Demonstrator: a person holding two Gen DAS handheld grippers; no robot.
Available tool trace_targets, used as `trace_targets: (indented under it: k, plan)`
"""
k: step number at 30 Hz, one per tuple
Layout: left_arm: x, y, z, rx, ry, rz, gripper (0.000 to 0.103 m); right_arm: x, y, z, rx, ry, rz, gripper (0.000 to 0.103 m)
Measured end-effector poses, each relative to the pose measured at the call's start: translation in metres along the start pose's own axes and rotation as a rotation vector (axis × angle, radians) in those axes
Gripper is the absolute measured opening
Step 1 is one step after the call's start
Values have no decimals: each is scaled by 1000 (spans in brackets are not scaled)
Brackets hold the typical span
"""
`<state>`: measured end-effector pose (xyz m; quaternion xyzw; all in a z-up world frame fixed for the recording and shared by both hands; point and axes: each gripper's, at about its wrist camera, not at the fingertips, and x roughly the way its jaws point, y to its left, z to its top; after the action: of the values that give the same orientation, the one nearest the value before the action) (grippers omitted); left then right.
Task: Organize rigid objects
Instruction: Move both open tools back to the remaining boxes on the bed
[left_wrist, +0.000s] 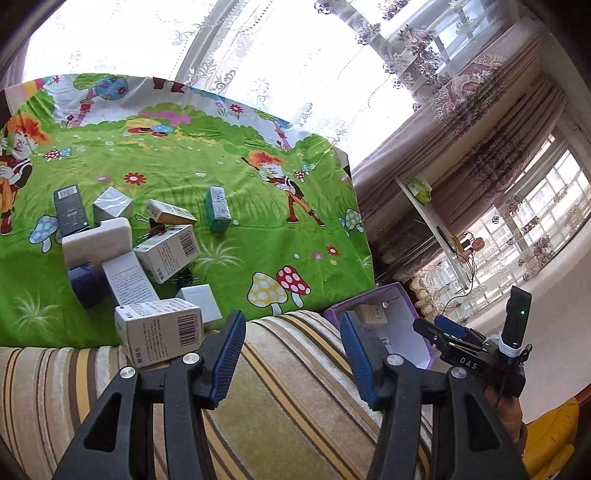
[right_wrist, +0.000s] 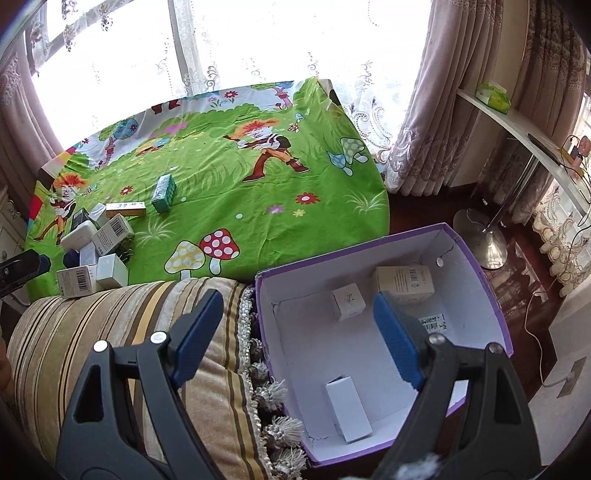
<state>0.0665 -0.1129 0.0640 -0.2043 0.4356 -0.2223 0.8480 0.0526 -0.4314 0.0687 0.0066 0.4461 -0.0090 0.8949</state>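
Observation:
A pile of several small cartons (left_wrist: 140, 258) lies on the green cartoon cloth (left_wrist: 240, 206); a barcoded white carton (left_wrist: 160, 334) is the nearest. A teal box (left_wrist: 218, 208) stands apart behind them. My left gripper (left_wrist: 291, 354) is open and empty above a striped cushion (left_wrist: 288, 406), just right of the pile. My right gripper (right_wrist: 299, 336) is open and empty, over the left wall of the purple box (right_wrist: 476, 266). Three small cartons lie in that box: a white one (right_wrist: 349, 410), a cube (right_wrist: 349, 301) and a beige one (right_wrist: 404, 282).
The striped cushion (right_wrist: 129, 350) with a tasselled fringe (right_wrist: 273, 398) sits between the cloth and the purple box. A lamp base (right_wrist: 480, 240) and cables lie on the dark floor to the right, under a white shelf (right_wrist: 517, 129). Curtained windows stand behind.

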Motion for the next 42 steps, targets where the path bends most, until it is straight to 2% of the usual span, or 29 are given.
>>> trace_targets:
  k: [9,18,25,29,42]
  plan:
    - [-29,66,11,-125,-57,94,55,7,36,13,-75,4,42,86]
    - [-42,102,26,-206,-77,146,55,16,66,29,-137,3,80,86]
    - [-22,136,30,-324,23,205,55,27,87,40,-160,22,139,86]
    - [-5,147,29,-370,80,214,55,34,98,46,-181,32,165,86]
    - [37,157,45,-399,171,329,55,62,128,78,-178,85,300,86]
